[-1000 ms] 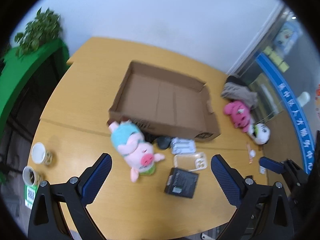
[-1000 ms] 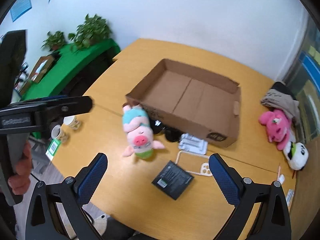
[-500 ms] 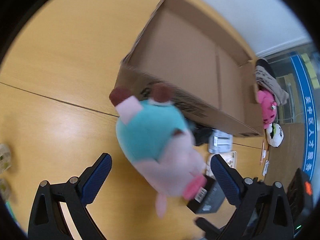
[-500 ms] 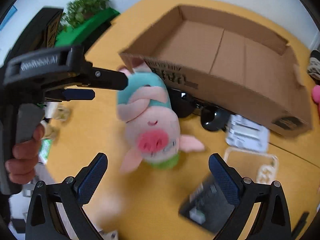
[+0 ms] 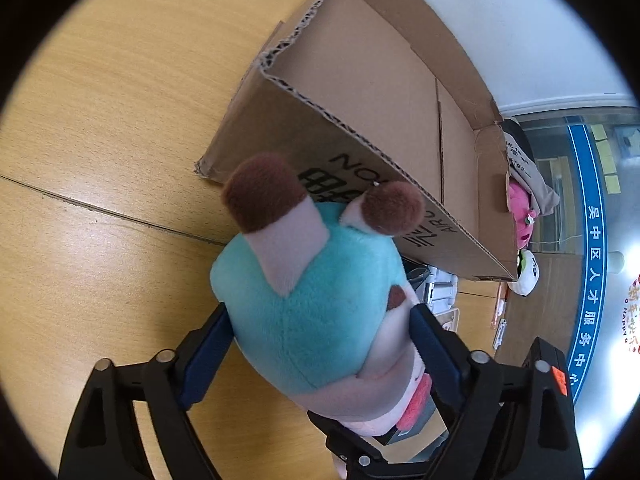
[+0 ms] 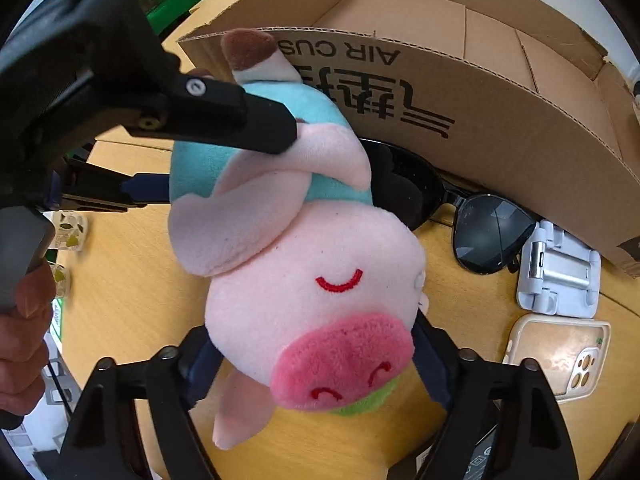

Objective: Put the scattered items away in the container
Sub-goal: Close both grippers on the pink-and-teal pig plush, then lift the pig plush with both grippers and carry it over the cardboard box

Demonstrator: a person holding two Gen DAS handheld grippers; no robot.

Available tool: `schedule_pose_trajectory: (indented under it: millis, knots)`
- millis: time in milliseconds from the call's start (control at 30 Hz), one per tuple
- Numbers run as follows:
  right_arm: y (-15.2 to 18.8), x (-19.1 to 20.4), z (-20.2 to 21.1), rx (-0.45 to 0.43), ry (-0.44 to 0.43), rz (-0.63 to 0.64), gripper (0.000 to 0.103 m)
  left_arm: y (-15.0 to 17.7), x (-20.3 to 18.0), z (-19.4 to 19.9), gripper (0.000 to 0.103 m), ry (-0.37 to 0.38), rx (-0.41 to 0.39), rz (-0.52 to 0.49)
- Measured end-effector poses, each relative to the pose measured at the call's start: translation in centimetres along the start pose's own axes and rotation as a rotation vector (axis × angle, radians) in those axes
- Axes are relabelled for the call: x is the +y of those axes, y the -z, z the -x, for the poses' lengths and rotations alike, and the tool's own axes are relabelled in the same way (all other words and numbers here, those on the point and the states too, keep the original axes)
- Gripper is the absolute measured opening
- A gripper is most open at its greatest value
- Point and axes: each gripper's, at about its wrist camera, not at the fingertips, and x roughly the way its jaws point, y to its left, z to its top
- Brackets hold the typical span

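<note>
A pink pig plush (image 5: 316, 320) in a teal shirt lies on the wooden table against the front wall of an open cardboard box (image 5: 372, 92). My left gripper (image 5: 320, 344) is shut on its teal body, pads pressing both sides. My right gripper (image 6: 312, 364) is shut on its pink head (image 6: 320, 300) from the opposite end. In the right wrist view the left gripper's fingers (image 6: 264, 124) clamp the plush's upper body. The box (image 6: 480, 92) is empty inside.
Black sunglasses (image 6: 480, 232), a white phone stand (image 6: 560, 276) and a clear phone case (image 6: 560, 352) lie by the box front. A black box (image 6: 480, 456) lies near. Pink plush (image 5: 520, 216), panda plush (image 5: 526, 276) and grey cloth (image 5: 528, 172) lie right. Glass cups (image 6: 70, 232) stand left.
Both grippers moved in from well back and closed on the pig plush, the left on its body, the right on its head. Both were open a second ago.
</note>
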Motion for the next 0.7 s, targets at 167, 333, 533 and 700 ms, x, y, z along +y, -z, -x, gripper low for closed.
schedule_pose_trajectory:
  millis: [167, 333, 533, 700]
  knots:
    - [1.0, -0.2, 1.4, 0.004, -0.048, -0.011, 0.076, 1.3, -2.4, 1.7, 0.071, -0.046, -0.048, -0.045]
    - [1.9, 0.2, 9.7, -0.102, -0.055, 0.025, 0.075, 3.6, -8.7, 8.5, 0.07, -0.028, -0.181, -0.08]
    - [2.0, -0.3, 24.1, -0.32, -0.015, 0.095, 0.075, 6.4, -20.7, 18.2, 0.07, -0.009, -0.37, -0.207]
    - [3.2, -1.5, 36.0, -0.504, 0.017, 0.103, 0.075, 9.5, -31.4, 24.8, 0.07, 0.001, -0.518, -0.365]
